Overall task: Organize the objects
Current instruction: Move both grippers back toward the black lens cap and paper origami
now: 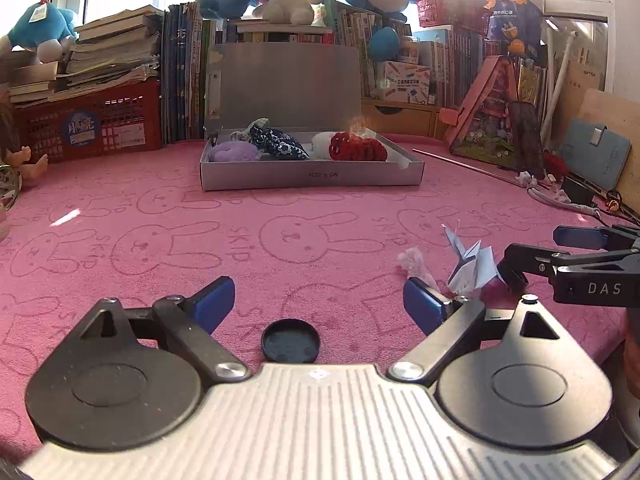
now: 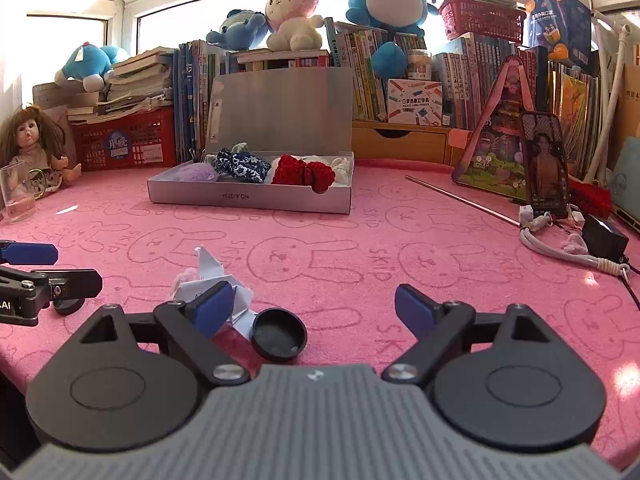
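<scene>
An open silver box (image 1: 312, 178) (image 2: 248, 200) stands at the back of the pink mat, holding purple yarn (image 1: 234, 153), a blue-white cloth (image 1: 278, 143) and a red knit piece (image 1: 358, 148). In the left wrist view my left gripper (image 1: 318, 302) is open low over the mat, with a black round cap (image 1: 291, 340) lying between its fingers. A folded paper crane (image 1: 470, 268) and crumpled paper (image 1: 414, 264) lie to its right. My right gripper (image 2: 314, 304) is open; another black cap (image 2: 279, 334) leans by the crane (image 2: 212, 272) near its left finger.
Books, a red crate (image 2: 124, 144) and plush toys line the back. A doll (image 2: 32, 148) and a glass (image 2: 16, 192) stand at the left. At the right are a phone on a stand (image 2: 546, 164), a metal rod (image 2: 460, 200), a cord and charger (image 2: 604, 236).
</scene>
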{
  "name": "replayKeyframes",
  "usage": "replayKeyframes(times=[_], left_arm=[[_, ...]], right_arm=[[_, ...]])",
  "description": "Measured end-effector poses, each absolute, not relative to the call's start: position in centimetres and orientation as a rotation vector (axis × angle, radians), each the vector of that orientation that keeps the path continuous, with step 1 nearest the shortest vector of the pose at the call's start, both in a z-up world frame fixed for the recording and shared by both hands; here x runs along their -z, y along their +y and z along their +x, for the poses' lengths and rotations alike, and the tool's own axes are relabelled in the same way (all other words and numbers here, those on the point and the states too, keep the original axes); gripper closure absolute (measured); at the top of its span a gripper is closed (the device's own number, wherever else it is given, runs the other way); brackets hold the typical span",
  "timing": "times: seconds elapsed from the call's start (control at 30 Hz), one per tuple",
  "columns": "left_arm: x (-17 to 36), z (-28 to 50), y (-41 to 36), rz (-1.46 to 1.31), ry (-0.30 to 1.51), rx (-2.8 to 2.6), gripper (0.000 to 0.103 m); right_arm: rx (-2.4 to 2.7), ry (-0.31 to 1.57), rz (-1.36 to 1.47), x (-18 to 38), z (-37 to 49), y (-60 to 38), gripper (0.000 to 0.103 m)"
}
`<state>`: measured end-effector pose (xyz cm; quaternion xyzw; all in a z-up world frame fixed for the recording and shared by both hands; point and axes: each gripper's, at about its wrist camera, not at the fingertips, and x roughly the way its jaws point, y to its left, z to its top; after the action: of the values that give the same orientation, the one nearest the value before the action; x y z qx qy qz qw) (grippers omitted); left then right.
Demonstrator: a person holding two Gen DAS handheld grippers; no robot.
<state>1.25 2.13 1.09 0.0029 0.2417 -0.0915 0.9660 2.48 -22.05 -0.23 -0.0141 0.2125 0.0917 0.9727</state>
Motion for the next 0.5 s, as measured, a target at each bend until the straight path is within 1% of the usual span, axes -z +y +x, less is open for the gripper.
replayKeyframes(times=[0.5], left_arm=[[0.1, 1.1, 2.7, 0.013, 0.519, 0.133, 0.009]], right_arm=[[-0.099, 0.463, -0.091, 1.7, 2.5, -21.4, 0.014]])
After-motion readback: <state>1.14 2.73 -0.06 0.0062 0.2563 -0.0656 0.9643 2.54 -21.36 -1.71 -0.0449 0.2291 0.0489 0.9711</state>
